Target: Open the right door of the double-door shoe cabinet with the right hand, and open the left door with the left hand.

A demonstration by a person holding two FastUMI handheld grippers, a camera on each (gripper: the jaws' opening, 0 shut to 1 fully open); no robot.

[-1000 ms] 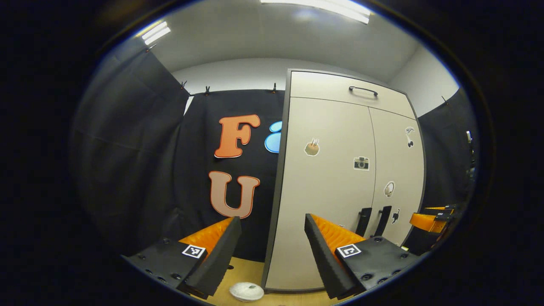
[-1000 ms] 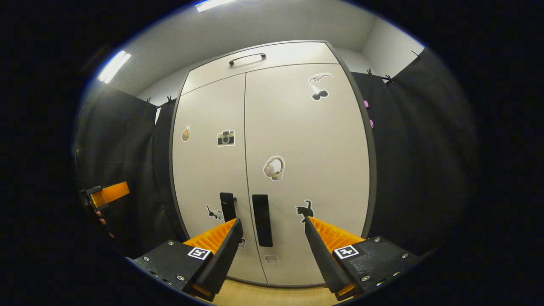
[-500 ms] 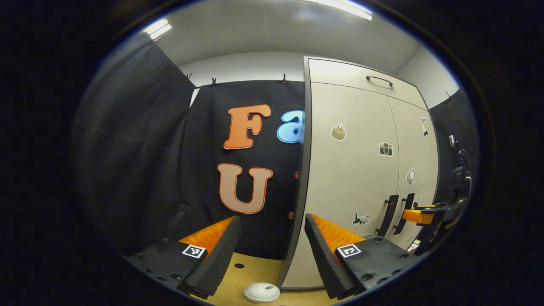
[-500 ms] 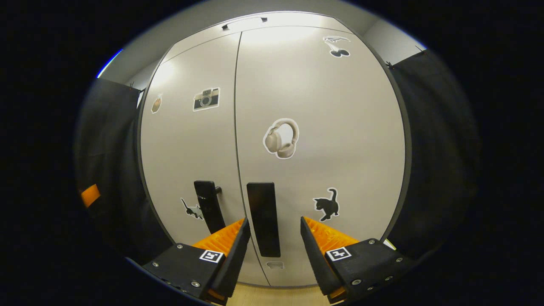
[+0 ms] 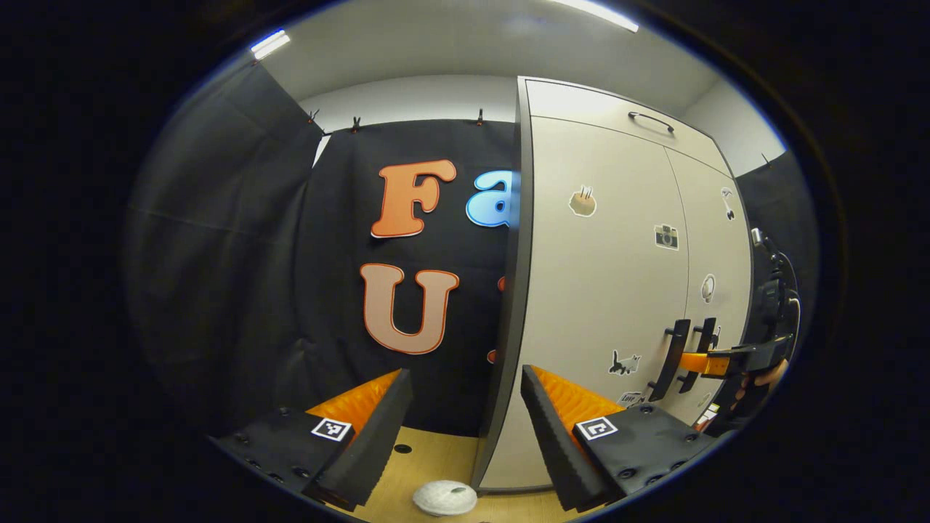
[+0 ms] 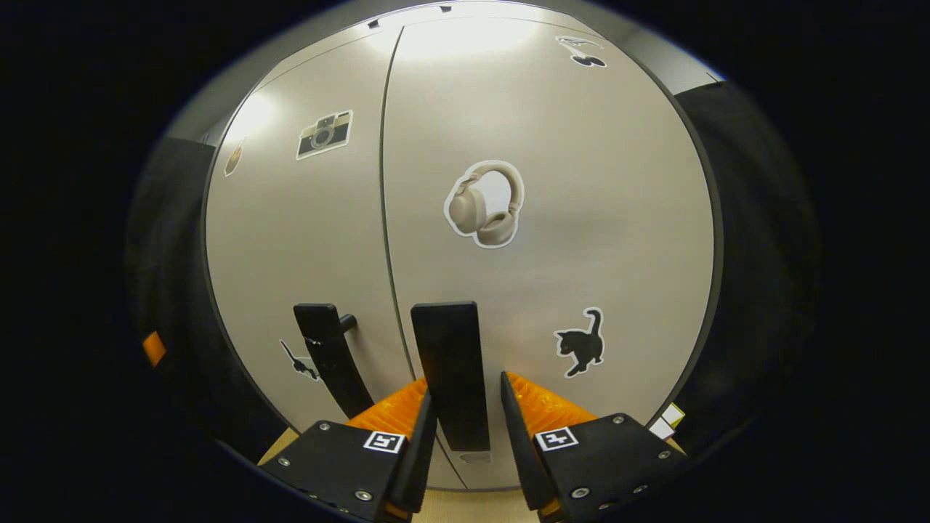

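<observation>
Right gripper straddles the black upright bar handle of the right door of the pale grey double-door shoe cabinet; its 2 orange-and-black fingers sit just beside the handle on either side, whether they press on it cannot be told. Left gripper stands wide apart and holds nothing, aimed at the cabinet's left edge. Left door and its black handle are untouched. Both doors are closed. White round object lies on the wooden floor.
</observation>
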